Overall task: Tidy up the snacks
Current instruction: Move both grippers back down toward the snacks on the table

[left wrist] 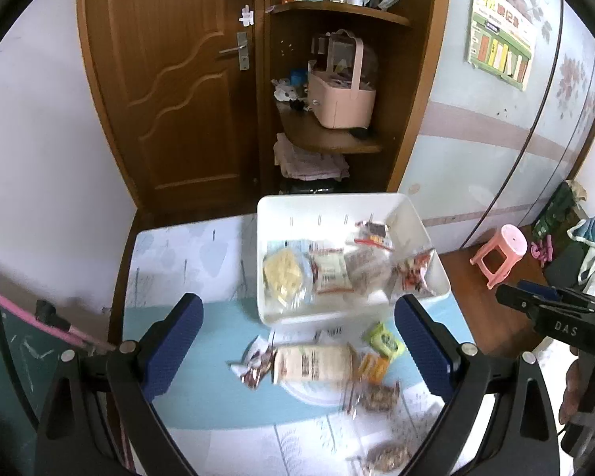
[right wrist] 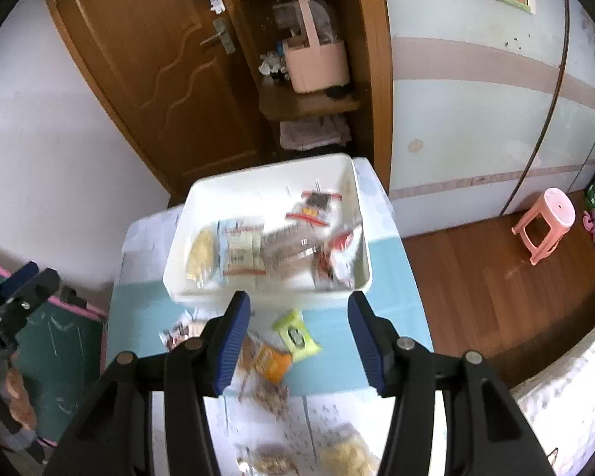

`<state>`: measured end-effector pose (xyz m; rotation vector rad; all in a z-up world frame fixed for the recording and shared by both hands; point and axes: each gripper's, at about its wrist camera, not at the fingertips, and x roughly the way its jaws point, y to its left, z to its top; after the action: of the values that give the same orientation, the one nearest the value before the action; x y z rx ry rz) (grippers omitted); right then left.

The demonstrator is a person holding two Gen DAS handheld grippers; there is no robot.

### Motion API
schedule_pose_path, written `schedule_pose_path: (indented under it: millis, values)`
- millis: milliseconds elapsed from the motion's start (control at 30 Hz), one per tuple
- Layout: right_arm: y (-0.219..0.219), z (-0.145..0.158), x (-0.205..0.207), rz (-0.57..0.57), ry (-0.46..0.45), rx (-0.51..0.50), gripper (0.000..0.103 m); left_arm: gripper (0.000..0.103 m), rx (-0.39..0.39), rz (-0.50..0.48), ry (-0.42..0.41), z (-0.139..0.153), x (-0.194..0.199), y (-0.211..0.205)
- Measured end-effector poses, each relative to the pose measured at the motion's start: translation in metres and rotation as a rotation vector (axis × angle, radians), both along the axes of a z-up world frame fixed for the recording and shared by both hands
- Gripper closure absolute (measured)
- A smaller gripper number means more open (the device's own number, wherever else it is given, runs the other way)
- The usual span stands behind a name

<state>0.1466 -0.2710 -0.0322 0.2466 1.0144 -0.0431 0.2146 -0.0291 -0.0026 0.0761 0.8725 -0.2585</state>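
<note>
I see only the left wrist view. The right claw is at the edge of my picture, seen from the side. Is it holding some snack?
Observer: No. The right claw is open, and nothing is between its pads.
Operator: What lies ahead of it?
Observer: The green packet shows in the gap between its fingers. It lies on the table just short of the white bin.
Operator: Is any snack nearer than my view reaches?
Observer: Yes, a blurred pale yellow bag lies near the table's front edge.
</note>
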Motion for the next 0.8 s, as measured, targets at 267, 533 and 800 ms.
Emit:
schedule_pose_path:
  millis: [267,533,800]
  values:
    - [-0.004,-0.032,-0.033,0.123,0.09,0.017,0.051,0.006,0.012,0.126,0.067,-0.029,-0.063,0.014]
    - [-0.011,-0.104,-0.062,0.304,0.261,-0.016,0.051,0.006,-0.012,0.357,0.262,-0.119,-0.118,0.028]
    - [-0.019,-0.169,-0.084,0.399,0.401,-0.019,0.051,0.006,-0.033,0.535,0.442,-0.21,-0.161,0.033]
